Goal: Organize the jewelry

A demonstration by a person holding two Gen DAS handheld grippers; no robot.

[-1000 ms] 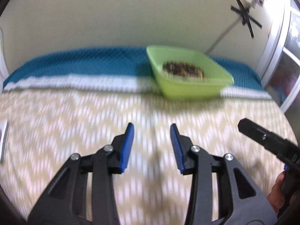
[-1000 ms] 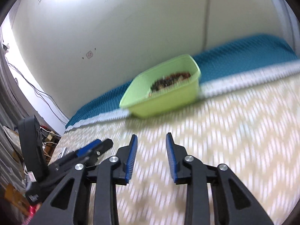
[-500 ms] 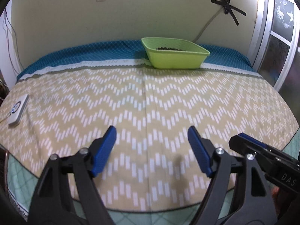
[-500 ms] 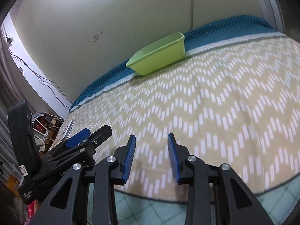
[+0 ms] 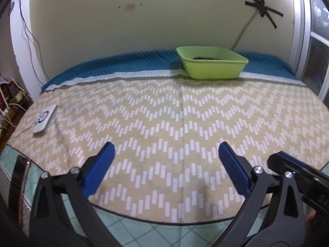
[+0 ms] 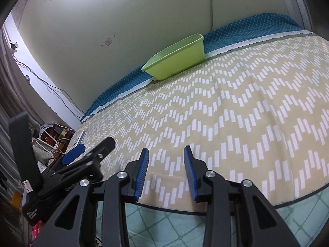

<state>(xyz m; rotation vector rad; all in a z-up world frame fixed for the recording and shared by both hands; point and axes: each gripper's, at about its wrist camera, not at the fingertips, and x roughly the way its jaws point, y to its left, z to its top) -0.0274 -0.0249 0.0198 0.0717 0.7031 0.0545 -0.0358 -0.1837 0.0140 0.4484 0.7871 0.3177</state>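
A lime green tub stands at the far edge of the bed, with dark jewelry just showing over its rim. In the right wrist view the tub shows only its side. My left gripper is wide open and empty over the near edge of the chevron cloth. My right gripper is open with a narrower gap, empty, also at the near edge. Both are far from the tub. The left gripper shows at the right wrist view's left.
A white device with a cable lies at the cloth's left edge. A teal blanket runs along the back by the wall. Clutter and cables sit left of the bed. A mint green sheet shows below the cloth.
Both grippers have pulled back from the tub to the near edge of the bed. The left gripper has opened wide. The right gripper's gap looks unchanged.
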